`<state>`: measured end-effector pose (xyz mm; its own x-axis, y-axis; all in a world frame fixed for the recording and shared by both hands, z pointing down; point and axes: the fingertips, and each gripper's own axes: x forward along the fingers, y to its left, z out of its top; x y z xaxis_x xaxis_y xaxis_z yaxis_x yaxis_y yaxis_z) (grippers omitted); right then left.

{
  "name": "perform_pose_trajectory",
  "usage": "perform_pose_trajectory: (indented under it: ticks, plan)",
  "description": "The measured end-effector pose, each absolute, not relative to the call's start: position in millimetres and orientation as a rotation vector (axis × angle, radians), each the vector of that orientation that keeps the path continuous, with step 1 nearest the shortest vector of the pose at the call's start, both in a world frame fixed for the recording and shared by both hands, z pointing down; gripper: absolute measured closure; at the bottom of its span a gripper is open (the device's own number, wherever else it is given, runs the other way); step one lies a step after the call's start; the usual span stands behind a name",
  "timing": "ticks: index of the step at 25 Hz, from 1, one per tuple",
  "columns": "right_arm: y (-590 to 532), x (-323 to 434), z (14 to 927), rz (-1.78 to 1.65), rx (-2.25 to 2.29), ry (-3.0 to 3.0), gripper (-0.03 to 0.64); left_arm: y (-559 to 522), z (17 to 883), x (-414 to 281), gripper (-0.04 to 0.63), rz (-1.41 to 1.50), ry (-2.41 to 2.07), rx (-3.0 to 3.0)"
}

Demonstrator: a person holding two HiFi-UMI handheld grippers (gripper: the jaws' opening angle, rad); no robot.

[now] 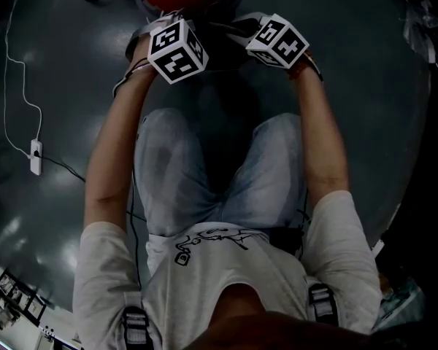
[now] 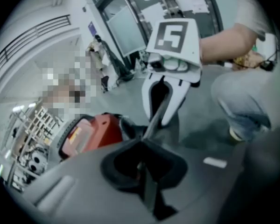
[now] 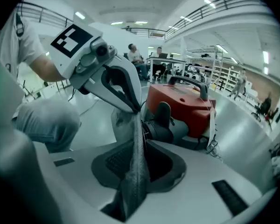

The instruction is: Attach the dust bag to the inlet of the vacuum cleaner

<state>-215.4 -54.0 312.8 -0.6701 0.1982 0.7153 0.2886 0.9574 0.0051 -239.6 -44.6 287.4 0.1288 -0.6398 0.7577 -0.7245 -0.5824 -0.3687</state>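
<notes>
Held tight by the left gripper (image 3: 136, 109) at one end and the right gripper (image 2: 162, 118) at the other: the grey dust bag (image 3: 137, 171), pulled flat, close to the black inlet (image 3: 161, 121) of the red vacuum cleaner (image 3: 182, 101). Best to pinch firmly, line up slowly, then push on.
</notes>
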Motion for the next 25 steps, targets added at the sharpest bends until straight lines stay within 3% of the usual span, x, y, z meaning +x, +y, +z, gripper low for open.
perform_pose_trajectory:
  ticks: [5,11,17,22,25]
  plan:
    - [-47,-224,305,-0.447,-0.375,-2.177,0.545,-33,285,-253,0.578,1.190,-1.492,2.267]
    - [-62,-216,309,-0.206,-0.295,-2.334,0.545,-54,284,-241,0.578,1.511,-1.399,2.298]
    - [-52,-227,307,-0.447,-0.341,-2.190,0.541,-38,288,-256,0.580,1.196,-1.522,2.272]
    - [-62,-218,310,-0.200,-0.282,-2.332,0.541,-56,285,-243,0.580,1.523,-1.428,2.293]
    - [-63,-222,309,-0.278,-0.276,-2.277,0.541,-54,286,-247,0.580,1.473,-1.462,2.307]
